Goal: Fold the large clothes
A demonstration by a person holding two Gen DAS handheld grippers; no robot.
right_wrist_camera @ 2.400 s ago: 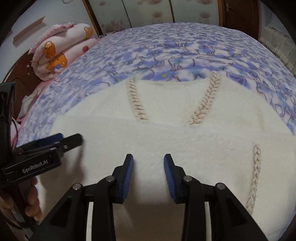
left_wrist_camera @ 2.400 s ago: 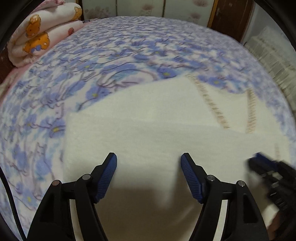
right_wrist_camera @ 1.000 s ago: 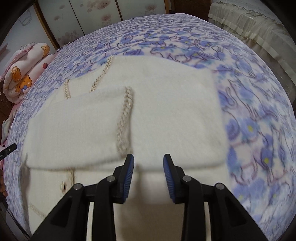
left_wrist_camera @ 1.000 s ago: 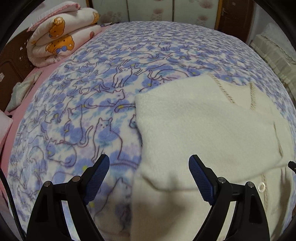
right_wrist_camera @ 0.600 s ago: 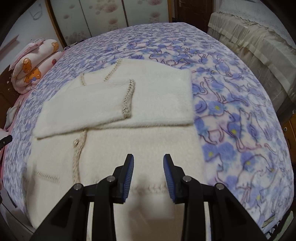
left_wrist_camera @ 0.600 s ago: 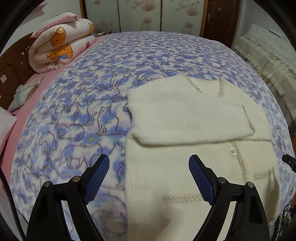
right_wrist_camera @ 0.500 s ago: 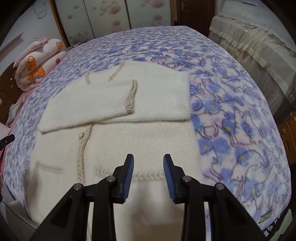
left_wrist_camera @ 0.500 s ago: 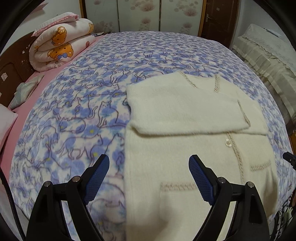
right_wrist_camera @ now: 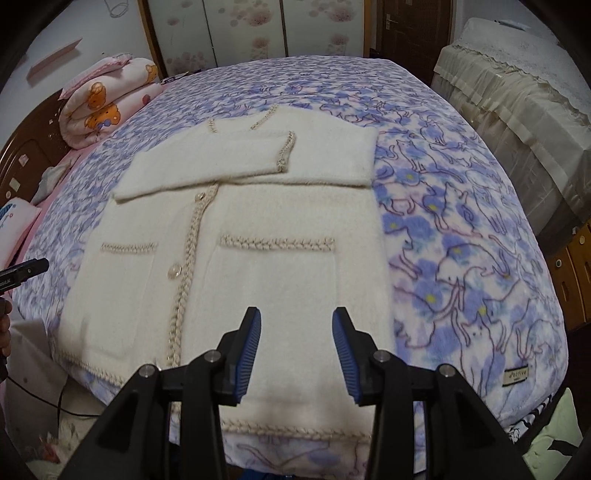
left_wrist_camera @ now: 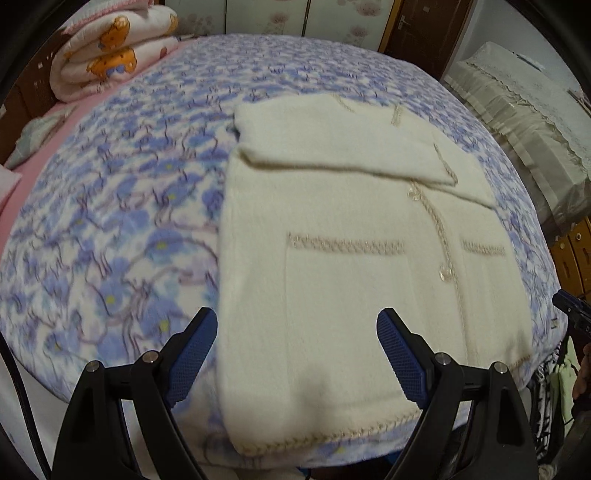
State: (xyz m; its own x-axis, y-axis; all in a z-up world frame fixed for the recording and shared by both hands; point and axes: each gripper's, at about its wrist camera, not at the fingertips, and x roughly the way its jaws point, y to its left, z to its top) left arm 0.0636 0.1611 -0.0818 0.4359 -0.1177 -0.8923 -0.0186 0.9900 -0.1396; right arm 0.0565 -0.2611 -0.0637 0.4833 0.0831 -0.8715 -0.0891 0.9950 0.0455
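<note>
A cream knit cardigan point(left_wrist_camera: 332, 236) point(right_wrist_camera: 258, 229) with beige braided trim lies flat on the bed, front up, both sleeves folded across the chest. Its hem lies at the bed's near edge. My left gripper point(left_wrist_camera: 297, 347) hangs open and wide above the hem's left part, nothing between its blue pads. My right gripper point(right_wrist_camera: 297, 343) hovers above the hem's right part; its jaws are opening and hold nothing. Each gripper's tip shows at the edge of the other's view: the right gripper point(left_wrist_camera: 572, 310) and the left gripper point(right_wrist_camera: 22, 271).
The bed carries a blue cat-print blanket point(left_wrist_camera: 122, 206) point(right_wrist_camera: 461, 229). A rolled pink bear-print quilt point(left_wrist_camera: 107, 59) point(right_wrist_camera: 103, 107) sits at the far left corner. A second bed with a cream cover point(right_wrist_camera: 517, 81) stands to the right. Wardrobe doors point(right_wrist_camera: 236, 33) line the back wall.
Both grippers have pulled back from the folded sleeves toward the bed's near edge, so the whole cardigan and its hem have come into view. The right gripper's jaws have widened.
</note>
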